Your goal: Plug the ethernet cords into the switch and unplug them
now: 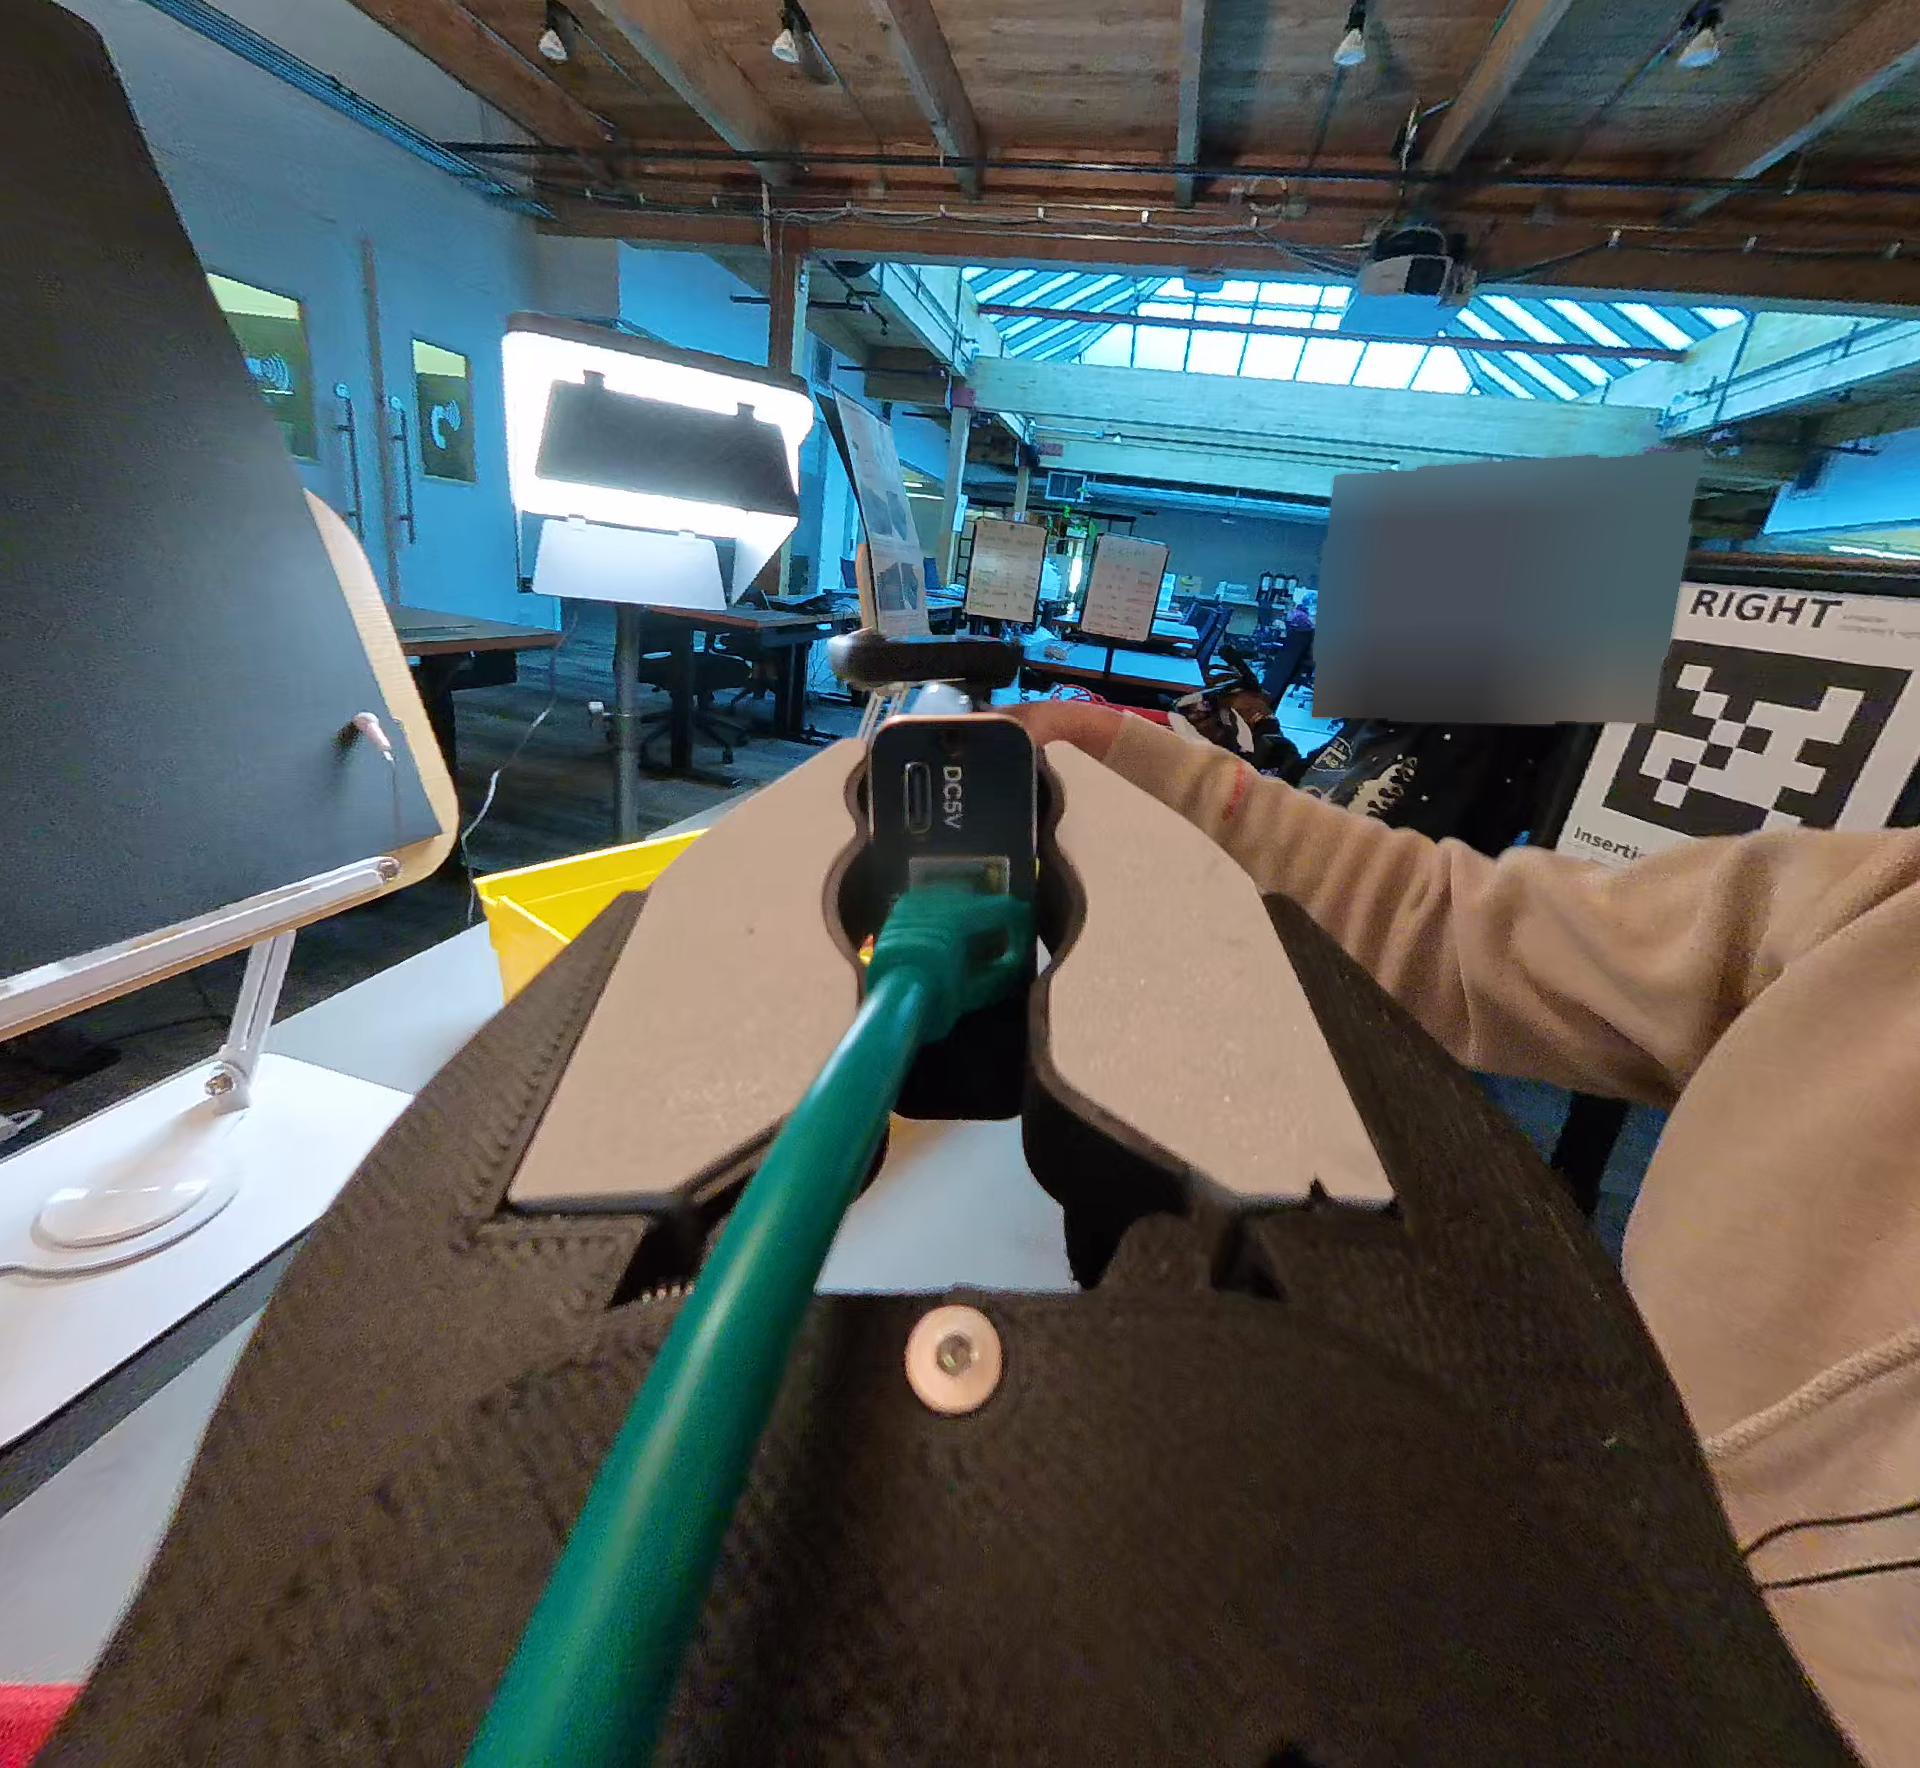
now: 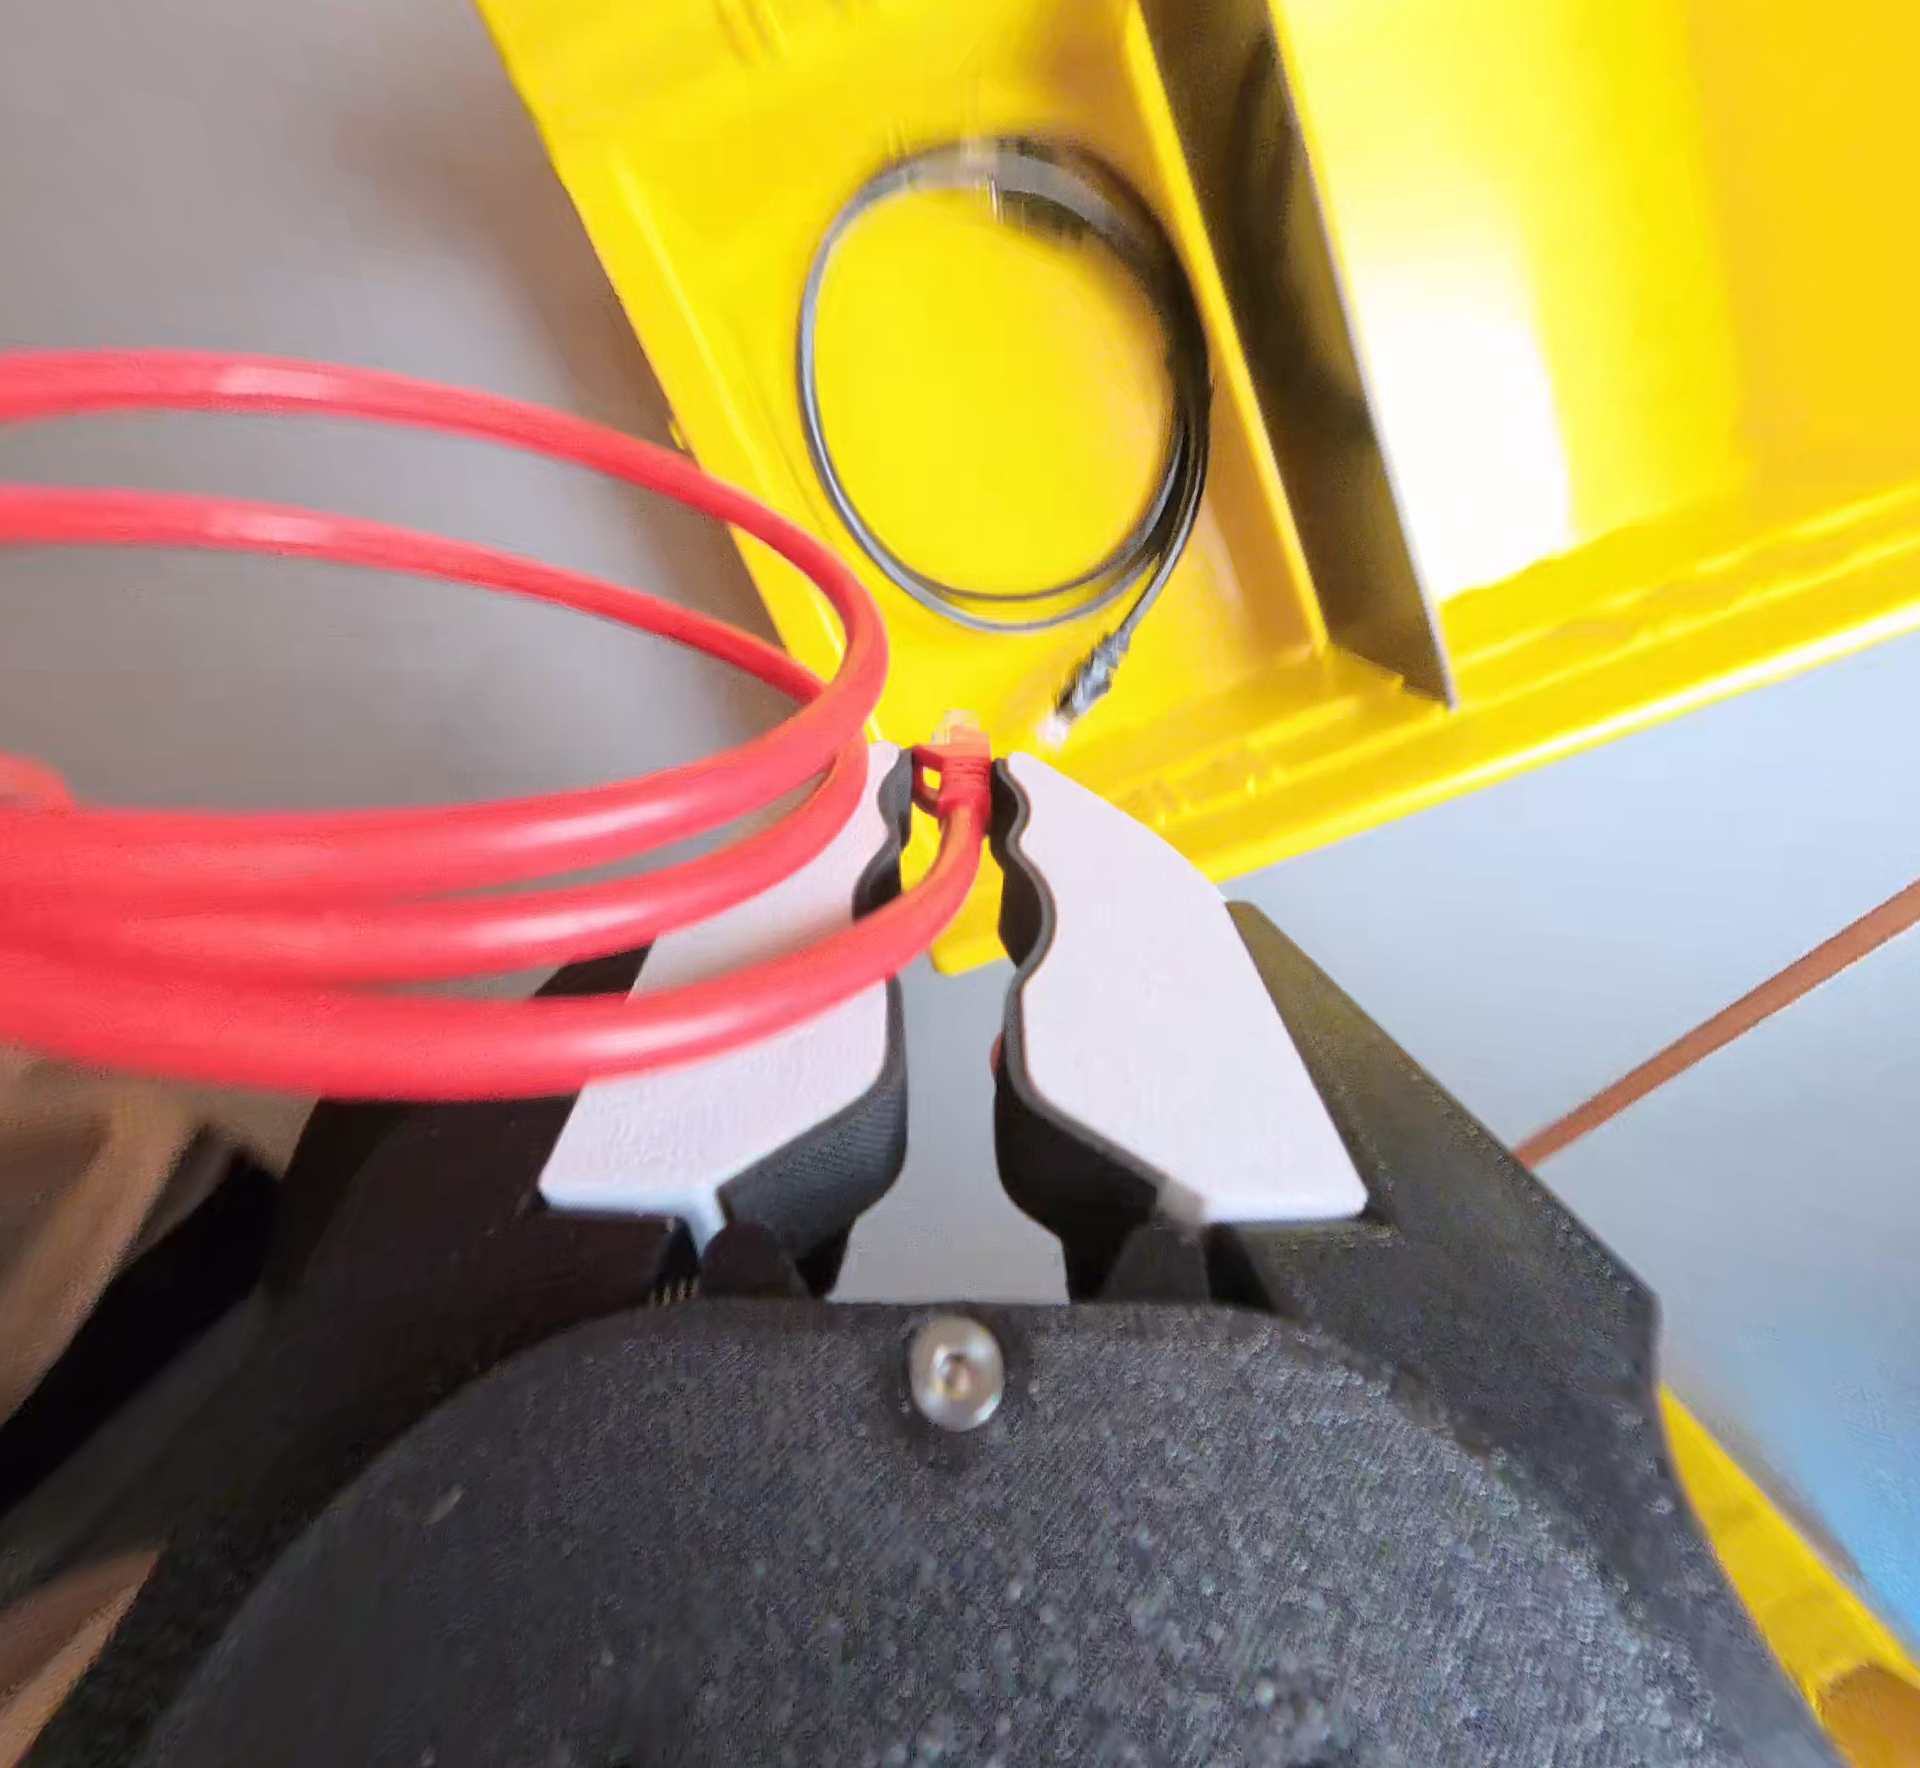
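Ahead of your right gripper (image 2: 953,768), the yellow bin (image 2: 665,108) blocks the way from 11 to 2 o'clock, a black cable coil (image 2: 1179,430) lying inside it. Red cord loops (image 2: 436,845) crowd your 9 o'clock side. Bare table (image 2: 1558,887) at 3 o'clock leaves you room to pass.

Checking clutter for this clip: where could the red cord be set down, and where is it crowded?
Free: the grey tabletop left of the yellow bin, above the red cord loops, and the pale strip right of the right gripper below the bin. Crowded: the bin compartment holding a coiled black cable.
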